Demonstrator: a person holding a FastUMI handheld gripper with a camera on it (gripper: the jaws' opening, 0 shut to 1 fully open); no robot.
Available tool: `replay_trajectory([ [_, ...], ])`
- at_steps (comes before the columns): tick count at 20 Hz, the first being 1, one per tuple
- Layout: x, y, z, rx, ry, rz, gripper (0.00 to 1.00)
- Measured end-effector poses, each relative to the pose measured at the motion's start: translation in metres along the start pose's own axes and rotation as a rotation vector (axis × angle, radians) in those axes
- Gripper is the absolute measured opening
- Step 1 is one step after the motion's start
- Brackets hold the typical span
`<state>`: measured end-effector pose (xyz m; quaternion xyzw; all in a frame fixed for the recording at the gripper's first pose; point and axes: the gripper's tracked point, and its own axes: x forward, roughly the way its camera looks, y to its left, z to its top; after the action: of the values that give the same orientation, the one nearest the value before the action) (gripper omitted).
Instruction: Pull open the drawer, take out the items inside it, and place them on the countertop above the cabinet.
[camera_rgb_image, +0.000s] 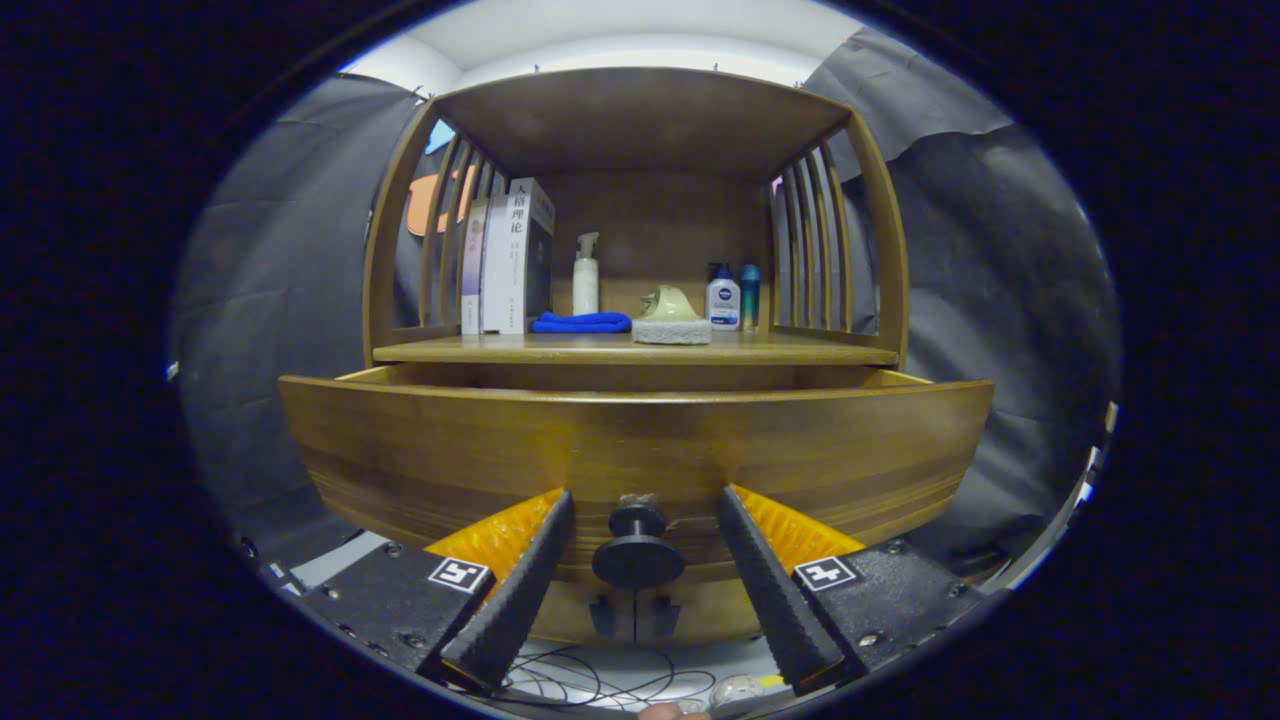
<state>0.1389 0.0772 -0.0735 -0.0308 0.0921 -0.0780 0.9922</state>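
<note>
The wooden drawer (450, 450) stands pulled out from the cabinet, its front panel close before me and its side walls showing behind the top edge. What lies inside is hidden by the front panel. A black round knob (638, 555) sits low in the middle of the panel. My gripper (645, 497) is open, with the knob between its two black fingers (525, 580); neither finger touches it. Above the drawer runs the countertop (800, 352).
On the countertop stand upright books (510, 260), a white pump bottle (586, 275), a folded blue cloth (582, 322), a pale green item on a sponge (672, 315) and two small bottles (724, 300). Slatted side rails and a roof enclose this shelf. Thin cables (600, 685) lie on the floor below.
</note>
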Motion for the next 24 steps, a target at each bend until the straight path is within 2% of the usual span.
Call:
replay_trajectory([
  [24,0.093,0.003,0.019,0.007,-0.015,0.006,0.96],
])
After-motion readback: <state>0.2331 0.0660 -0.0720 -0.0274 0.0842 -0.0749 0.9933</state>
